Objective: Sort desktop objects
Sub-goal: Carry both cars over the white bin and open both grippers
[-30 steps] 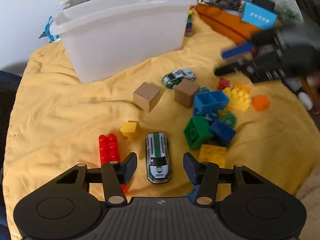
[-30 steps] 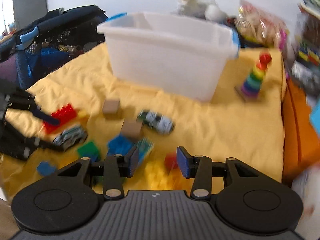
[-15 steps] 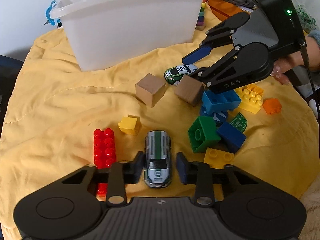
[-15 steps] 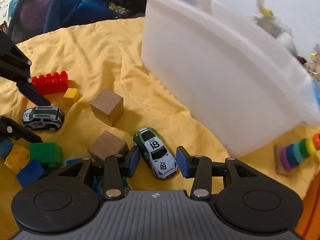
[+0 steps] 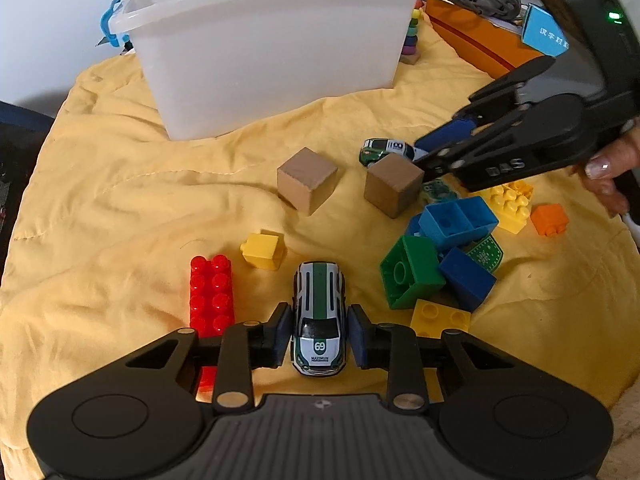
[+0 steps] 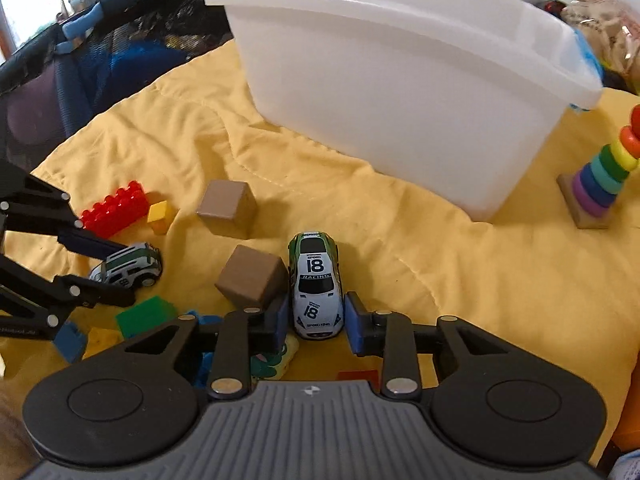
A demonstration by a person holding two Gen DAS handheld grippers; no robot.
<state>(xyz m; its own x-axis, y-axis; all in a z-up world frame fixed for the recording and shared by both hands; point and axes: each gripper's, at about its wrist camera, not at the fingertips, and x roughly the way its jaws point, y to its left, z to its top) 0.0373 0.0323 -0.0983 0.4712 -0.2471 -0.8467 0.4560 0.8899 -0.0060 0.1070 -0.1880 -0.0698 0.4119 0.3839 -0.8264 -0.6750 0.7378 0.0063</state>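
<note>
The left gripper [image 5: 319, 336] has its blue pads closed to a narrow gap and pressed against both flanks of the car numbered 69 [image 5: 319, 316], which sits on the yellow cloth [image 5: 120, 208] with its nose toward the camera; a second ago those pads stood wide on either side of the same car, so the pinch is new. The right gripper [image 6: 316, 322] straddles the car numbered 18 [image 6: 316, 286] and its jaws are closing at this moment, the left pad about touching the car's side while a thin gap seems to remain at the right pad, so I judge that grip not yet firm. A second ago this gripper was well back from the toys over a blur of bricks; it has since come forward and down onto the car. A brown cube [image 6: 251, 276] lies against the left side of car 18, just beside the left pad, and could be nudged as the jaws finish. Further out are a second brown cube [image 5: 307, 179], a red brick [image 5: 211, 292], a small yellow brick [image 5: 263, 250] and a heap of blue, green and yellow bricks [image 5: 440, 264]. Beyond them stands the white tub [image 5: 272, 52], the likely place for the cars. Both cars look ready to lift together.
</note>
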